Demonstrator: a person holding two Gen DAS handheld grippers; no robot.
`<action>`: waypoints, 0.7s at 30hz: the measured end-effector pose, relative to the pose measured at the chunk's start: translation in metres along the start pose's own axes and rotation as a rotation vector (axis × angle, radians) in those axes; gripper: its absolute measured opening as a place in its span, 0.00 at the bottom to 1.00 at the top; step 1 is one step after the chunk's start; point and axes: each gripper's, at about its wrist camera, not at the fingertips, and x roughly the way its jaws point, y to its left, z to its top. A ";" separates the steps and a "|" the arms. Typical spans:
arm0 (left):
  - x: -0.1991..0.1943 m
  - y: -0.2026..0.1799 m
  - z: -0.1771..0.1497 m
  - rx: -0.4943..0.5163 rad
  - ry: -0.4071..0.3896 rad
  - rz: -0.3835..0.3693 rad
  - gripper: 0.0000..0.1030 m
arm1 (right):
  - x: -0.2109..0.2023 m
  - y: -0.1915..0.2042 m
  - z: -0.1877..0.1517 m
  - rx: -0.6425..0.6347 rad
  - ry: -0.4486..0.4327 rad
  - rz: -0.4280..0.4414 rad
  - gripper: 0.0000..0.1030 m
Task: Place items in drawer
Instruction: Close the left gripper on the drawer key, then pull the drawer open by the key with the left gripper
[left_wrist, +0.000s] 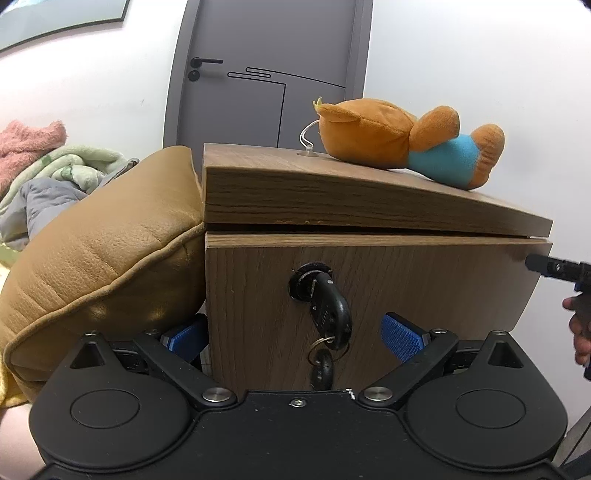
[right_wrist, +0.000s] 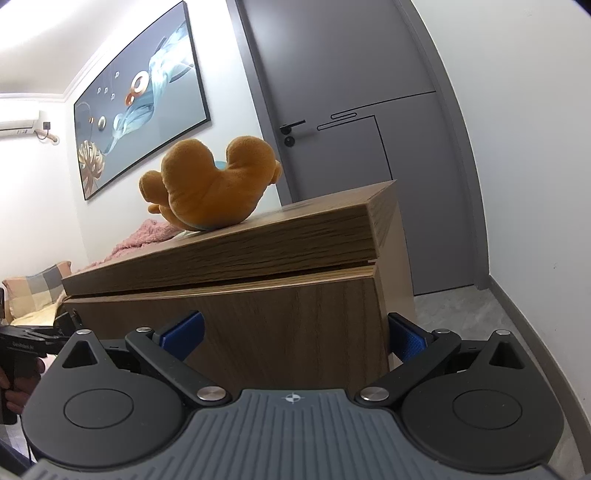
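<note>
An orange plush toy (left_wrist: 402, 142) with a blue band lies on top of a wooden nightstand (left_wrist: 332, 195); it also shows in the right wrist view (right_wrist: 210, 188). The drawer front (left_wrist: 424, 288) below is closed, with a black key (left_wrist: 328, 310) hanging in its lock. My left gripper (left_wrist: 295, 332) is open, close to the drawer front, its blue pads either side of the key. My right gripper (right_wrist: 295, 330) is open at the drawer's right corner (right_wrist: 314, 314), its right pad past the edge. The right gripper's tip shows in the left wrist view (left_wrist: 546, 266).
A tan leather cushion (left_wrist: 103, 251) presses against the nightstand's left side. Blankets (left_wrist: 55, 162) lie on a bed behind. A grey door (right_wrist: 351, 129) stands behind the nightstand, a white wall (right_wrist: 535, 184) to the right, and grey floor (right_wrist: 461, 314) beside it.
</note>
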 end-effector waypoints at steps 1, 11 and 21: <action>0.000 0.000 0.000 -0.004 0.000 0.000 0.95 | 0.001 0.000 0.000 -0.003 0.002 -0.001 1.00; 0.003 -0.004 0.006 0.027 0.043 0.004 0.96 | -0.005 -0.002 0.002 -0.066 0.032 0.023 1.00; -0.005 -0.007 -0.001 0.098 0.046 0.001 0.96 | -0.020 -0.002 0.003 -0.134 0.077 0.072 1.00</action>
